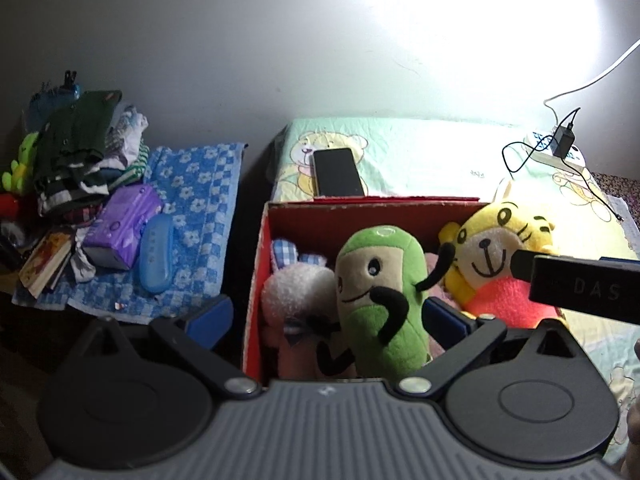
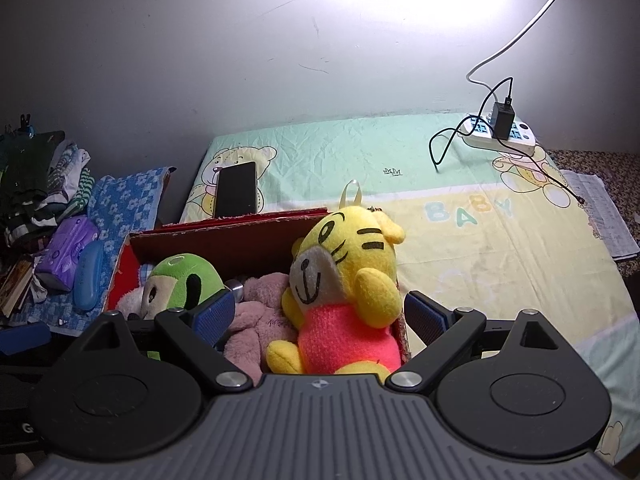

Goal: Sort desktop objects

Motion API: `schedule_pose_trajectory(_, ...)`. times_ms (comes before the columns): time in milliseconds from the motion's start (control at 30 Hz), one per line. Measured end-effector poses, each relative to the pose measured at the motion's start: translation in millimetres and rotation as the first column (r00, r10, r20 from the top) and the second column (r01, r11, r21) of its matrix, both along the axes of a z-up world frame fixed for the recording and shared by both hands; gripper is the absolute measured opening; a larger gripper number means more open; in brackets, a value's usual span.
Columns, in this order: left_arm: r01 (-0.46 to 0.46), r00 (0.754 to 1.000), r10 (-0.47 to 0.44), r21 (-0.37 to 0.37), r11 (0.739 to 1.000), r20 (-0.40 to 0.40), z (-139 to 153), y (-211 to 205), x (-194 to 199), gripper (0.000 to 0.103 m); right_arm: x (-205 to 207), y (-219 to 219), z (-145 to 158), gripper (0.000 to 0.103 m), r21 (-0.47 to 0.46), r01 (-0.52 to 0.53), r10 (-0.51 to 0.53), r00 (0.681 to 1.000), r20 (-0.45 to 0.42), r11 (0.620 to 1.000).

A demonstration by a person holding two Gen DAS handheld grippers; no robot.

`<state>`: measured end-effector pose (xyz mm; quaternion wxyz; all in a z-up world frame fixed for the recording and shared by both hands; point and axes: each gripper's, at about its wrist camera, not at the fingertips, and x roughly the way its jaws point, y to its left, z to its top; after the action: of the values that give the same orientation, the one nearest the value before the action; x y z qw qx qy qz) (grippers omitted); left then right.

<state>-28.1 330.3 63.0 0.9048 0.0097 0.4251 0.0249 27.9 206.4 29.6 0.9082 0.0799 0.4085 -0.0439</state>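
Red cardboard box (image 1: 256,280), open-topped, holding plush toys: a green toy (image 1: 380,300) upright at centre, a white-pink rabbit (image 1: 296,300) to its left, and a yellow tiger (image 2: 348,280) in pink leaning against the right wall.

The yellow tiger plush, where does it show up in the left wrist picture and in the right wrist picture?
Left wrist view: the yellow tiger plush sits right of centre, at the right end of the red box, partly behind the right gripper's black finger.
Right wrist view: it is at centre, between the open fingers of the right gripper.
Shared landmark: the black phone lying on the bear-print sheet just behind the box.
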Motion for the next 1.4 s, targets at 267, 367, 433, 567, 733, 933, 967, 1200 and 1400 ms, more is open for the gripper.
schedule_pose_trajectory(267, 0.068, 0.996, -0.071, -0.053, 0.996, -0.057, 12, -3, 17, 0.101, 4, 5, 10, 0.093, 0.005, -0.017, 0.017, 1.0, -0.002, 1.0)
schedule_pose_trajectory(367, 0.069, 0.996, -0.071, -0.051, 0.996, -0.054, 16, -3, 19, 0.101, 7, 5, 15, 0.093, 0.011, -0.018, 0.018, 1.0, -0.002, 1.0)
schedule_pose_trajectory(433, 0.058, 0.997, -0.06, -0.035, 0.998, -0.055, 13, -5, 20, 0.101, 7, 5, 16, 0.094, 0.007, -0.014, 0.014, 1.0, 0.003, 1.0)
schedule_pose_trajectory(567, 0.04, 0.996, -0.044, -0.054, 0.998, -0.078, 3, -5, 20, 0.1, 7, 4, 11, 0.094, 0.011, -0.012, 0.013, 1.0, -0.018, 1.0)
schedule_pose_trajectory(733, 0.009, 0.998, -0.011, -0.036, 0.999, -0.063, -3, -3, 17, 0.1, 7, 1, 4, 0.094, 0.014, -0.005, 0.005, 0.999, -0.035, 1.0)
schedule_pose_trajectory(933, 0.008, 0.997, -0.012, -0.048, 0.999, -0.082, -13, -3, 17, 0.1, 9, 4, 3, 0.094, 0.024, -0.031, 0.032, 0.999, -0.038, 0.999)
schedule_pose_trajectory(967, 0.006, 0.997, -0.01, -0.046, 0.999, -0.083, -15, -3, 18, 0.1, 10, 5, 2, 0.094, 0.025, -0.037, 0.038, 0.998, -0.04, 0.999)
schedule_pose_trajectory(1200, -0.003, 0.994, -0.005, -0.07, 0.998, -0.108, -23, 1, 28, 0.097, 19, 6, -5, 0.094, 0.038, -0.051, 0.053, 0.997, -0.059, 0.998)
schedule_pose_trajectory(1400, -0.009, 0.993, 0.001, -0.066, 0.998, -0.117, -27, 2, 35, 0.097, 25, 7, -7, 0.094, 0.037, -0.05, 0.053, 0.997, -0.06, 0.998)
